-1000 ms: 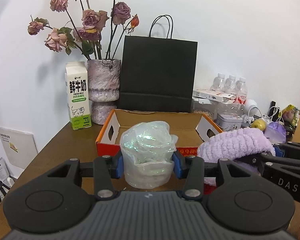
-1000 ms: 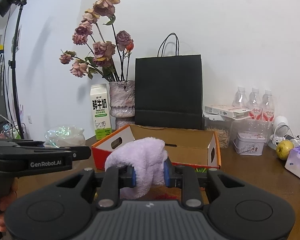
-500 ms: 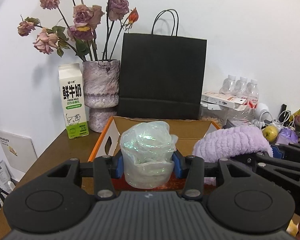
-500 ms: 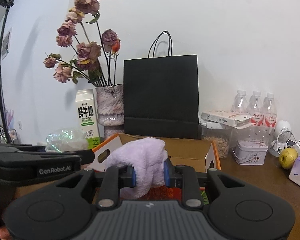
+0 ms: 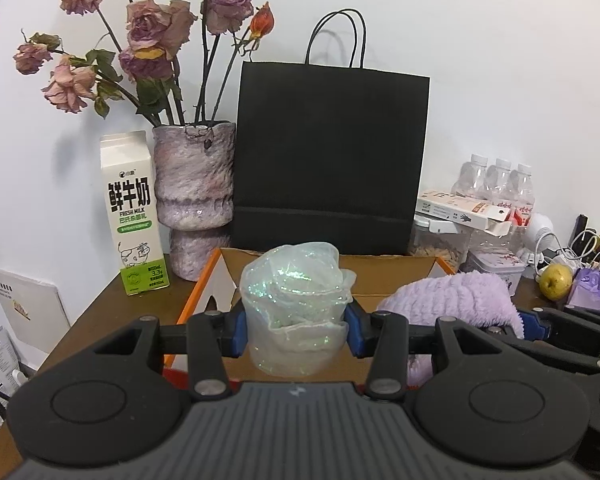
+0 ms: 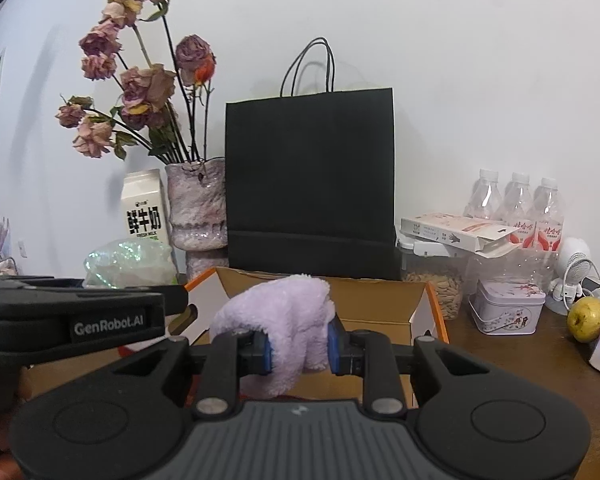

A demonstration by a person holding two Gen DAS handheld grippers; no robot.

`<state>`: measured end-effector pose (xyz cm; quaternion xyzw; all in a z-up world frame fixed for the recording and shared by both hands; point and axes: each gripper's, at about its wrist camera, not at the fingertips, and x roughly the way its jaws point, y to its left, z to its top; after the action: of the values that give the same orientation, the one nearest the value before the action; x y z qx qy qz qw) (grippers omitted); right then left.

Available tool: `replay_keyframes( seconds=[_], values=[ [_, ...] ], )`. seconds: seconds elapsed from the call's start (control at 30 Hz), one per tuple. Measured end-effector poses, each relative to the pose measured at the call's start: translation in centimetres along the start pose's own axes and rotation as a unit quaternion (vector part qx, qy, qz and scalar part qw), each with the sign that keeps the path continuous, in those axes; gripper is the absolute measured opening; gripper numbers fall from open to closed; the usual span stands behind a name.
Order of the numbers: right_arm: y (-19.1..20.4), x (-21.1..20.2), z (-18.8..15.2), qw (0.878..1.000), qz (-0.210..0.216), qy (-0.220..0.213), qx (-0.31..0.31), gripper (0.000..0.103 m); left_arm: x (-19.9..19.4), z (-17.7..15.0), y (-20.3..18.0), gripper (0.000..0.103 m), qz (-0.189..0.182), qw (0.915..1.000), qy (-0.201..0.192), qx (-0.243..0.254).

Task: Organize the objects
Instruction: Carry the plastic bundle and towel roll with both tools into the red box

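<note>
Left hand-held gripper (image 5: 296, 334): I pinch a crumpled iridescent film bundle (image 5: 296, 312) between its blue pads, just in front of the open cardboard box (image 5: 380, 276) on the bench (image 5: 100, 316). Right hand-held gripper (image 6: 299, 350): I clamp a lilac fleece cloth (image 6: 284, 316), its folds draped over the left pad, before the same box. Behind the box stand a black paper bag (image 6: 310, 184), a vase of dried roses (image 5: 194, 184) and a milk carton (image 5: 132, 216).

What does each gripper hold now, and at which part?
The left gripper holds a crumpled iridescent plastic wrap at its lower sides. The right gripper pinches a fluffy lilac cloth at its hanging fold.
</note>
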<state>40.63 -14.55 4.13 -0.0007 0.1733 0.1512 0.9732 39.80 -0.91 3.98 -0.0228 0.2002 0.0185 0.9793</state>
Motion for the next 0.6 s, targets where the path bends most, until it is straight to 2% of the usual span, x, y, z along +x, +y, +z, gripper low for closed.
replay_keyframes(
  seconds=[0.6],
  values=[
    [-2.0,5.2,1.1,0.999,-0.019,0.014,0.030,0.024,6.9,0.9,0.5,0.046,0.009,0.9993,0.035,-0.004]
  ],
)
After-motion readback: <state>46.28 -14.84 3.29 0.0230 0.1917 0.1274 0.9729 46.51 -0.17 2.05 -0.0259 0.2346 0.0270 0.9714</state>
